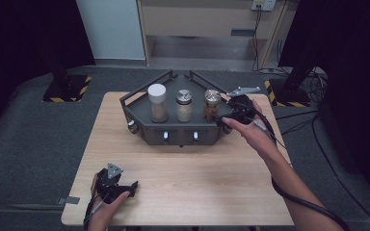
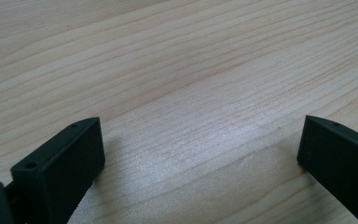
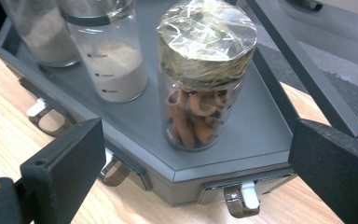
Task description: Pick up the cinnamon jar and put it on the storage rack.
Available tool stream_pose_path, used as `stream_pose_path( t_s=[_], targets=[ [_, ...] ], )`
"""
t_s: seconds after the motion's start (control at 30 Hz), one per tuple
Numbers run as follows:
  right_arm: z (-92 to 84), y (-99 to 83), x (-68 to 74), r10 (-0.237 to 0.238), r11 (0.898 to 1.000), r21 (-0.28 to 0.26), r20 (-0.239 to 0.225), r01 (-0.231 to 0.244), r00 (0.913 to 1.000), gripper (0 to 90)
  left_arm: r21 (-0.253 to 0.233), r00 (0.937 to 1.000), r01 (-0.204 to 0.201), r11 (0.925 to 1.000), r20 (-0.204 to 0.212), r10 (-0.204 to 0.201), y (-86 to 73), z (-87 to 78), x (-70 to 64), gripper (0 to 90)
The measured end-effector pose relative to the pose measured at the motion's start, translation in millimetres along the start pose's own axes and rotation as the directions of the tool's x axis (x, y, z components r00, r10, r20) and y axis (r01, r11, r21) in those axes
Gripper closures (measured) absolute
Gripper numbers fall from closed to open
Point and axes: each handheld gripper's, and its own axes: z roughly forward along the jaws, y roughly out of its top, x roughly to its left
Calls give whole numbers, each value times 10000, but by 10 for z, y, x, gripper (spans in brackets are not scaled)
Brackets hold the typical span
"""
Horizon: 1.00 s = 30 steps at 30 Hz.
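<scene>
Pale wooden table carries a dark grey rack at its far middle, holding three jars in a row. At the rack's right end stands the jar of brown sticks, upright, its lid wrapped in film. Just right of it, the right gripper faces it with jaws wide apart, holding nothing. Near the table's near-left corner, the left gripper rests low over bare wood, jaws apart.

High view overlooks the table; right gripper view nears its rack.
</scene>
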Motion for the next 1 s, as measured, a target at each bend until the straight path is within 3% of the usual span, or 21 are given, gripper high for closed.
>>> stream_pose_path(
  t_s=[0.47, 0.77, 1.0],
  targets=[
    [-97, -205, -4, -199, 9997, -161, -82, 198, 9998, 40, -1, 10000, -1, 10000, -1, 1, 0, 0, 0, 0],
    [-134, -372, -44, -45, 10000, -33, -119, 44, 9999, 38, -1, 10000, -4, 10000, -7, 4, 0, 0, -1, 0],
    [-141, -445, -27, -214, 9997, 65, -24, 214, 9998, 37, -1, 10000, -5, 10000, -8, 5, 0, 0, -1, 0]
  ],
)
